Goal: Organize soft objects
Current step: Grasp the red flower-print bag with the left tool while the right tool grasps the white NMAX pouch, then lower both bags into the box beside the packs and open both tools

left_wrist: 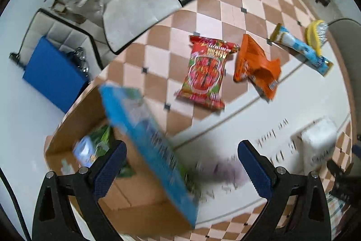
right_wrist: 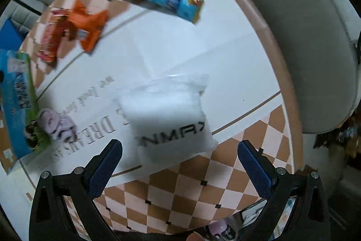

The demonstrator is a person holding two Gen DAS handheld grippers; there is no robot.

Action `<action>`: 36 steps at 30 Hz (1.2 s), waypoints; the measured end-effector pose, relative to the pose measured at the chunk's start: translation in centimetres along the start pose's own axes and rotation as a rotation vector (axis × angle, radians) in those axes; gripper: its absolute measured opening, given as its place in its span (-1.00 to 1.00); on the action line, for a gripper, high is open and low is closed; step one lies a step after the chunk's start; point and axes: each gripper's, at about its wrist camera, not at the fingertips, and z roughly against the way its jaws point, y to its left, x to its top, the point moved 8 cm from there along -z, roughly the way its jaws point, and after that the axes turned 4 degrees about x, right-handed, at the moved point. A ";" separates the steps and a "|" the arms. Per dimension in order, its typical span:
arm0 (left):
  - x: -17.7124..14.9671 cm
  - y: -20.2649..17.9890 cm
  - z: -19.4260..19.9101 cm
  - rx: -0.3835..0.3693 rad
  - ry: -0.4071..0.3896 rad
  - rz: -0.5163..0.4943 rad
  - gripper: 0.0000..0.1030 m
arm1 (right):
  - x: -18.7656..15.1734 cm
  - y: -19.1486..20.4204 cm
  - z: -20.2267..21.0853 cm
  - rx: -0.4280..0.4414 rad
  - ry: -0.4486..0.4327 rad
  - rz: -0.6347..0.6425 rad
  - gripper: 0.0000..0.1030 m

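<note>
Squarely ahead of the right gripper (right_wrist: 180, 164) lies the white plastic pack (right_wrist: 169, 116), flat on the round table (right_wrist: 252, 22) with its printed end turned toward the fingers. In the right wrist view it sits at about 12 o'clock from the fingertips, just beyond them, and its long axis appears to run roughly along the line of reach, tilted slightly toward 11 o'clock. Both of that gripper's blue pads are spread wide with nothing between them.

The left gripper (left_wrist: 181, 164) is likewise wide open and empty. From it the same pack (left_wrist: 320, 141) lies off at about 2 o'clock, so the right hand is likely the nearer one.

A small lilac soft thing (right_wrist: 56, 123) rests at 10 o'clock from the right gripper, touching the blue box (right_wrist: 17, 101) that leans at the edge of the cardboard carton (left_wrist: 135, 202). Snack packets lie farther out, toward 11 and 12 o'clock.
</note>
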 end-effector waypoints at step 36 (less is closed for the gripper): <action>-1.9 2.0 -2.2 -0.249 -0.001 0.218 -0.16 | -0.2 6.2 1.9 0.127 0.016 0.066 0.37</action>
